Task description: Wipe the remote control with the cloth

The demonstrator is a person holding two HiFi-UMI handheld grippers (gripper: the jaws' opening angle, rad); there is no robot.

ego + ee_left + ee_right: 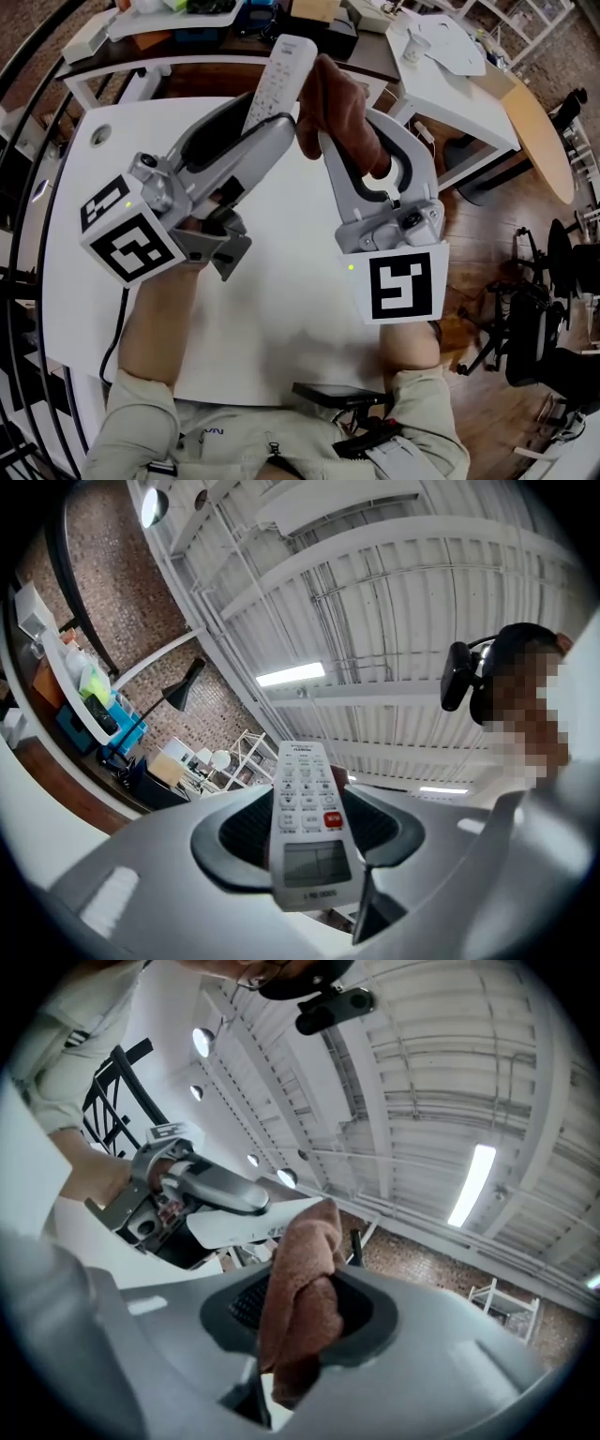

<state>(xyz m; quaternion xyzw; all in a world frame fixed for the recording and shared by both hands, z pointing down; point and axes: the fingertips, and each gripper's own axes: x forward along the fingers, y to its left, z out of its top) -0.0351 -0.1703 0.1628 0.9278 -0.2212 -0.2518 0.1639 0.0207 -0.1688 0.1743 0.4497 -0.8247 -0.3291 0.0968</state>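
Left gripper (258, 114), remote control (286, 61); print blurred

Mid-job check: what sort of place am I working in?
Likely a lab or workshop in a converted industrial room: white worktable, brick wall, exposed ceiling beams with a strip light, and black office chairs.

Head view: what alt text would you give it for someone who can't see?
Above a white table, a person holds two grippers: the left gripper clamps a white remote control, and the right gripper clamps a bunched brown cloth close beside it.
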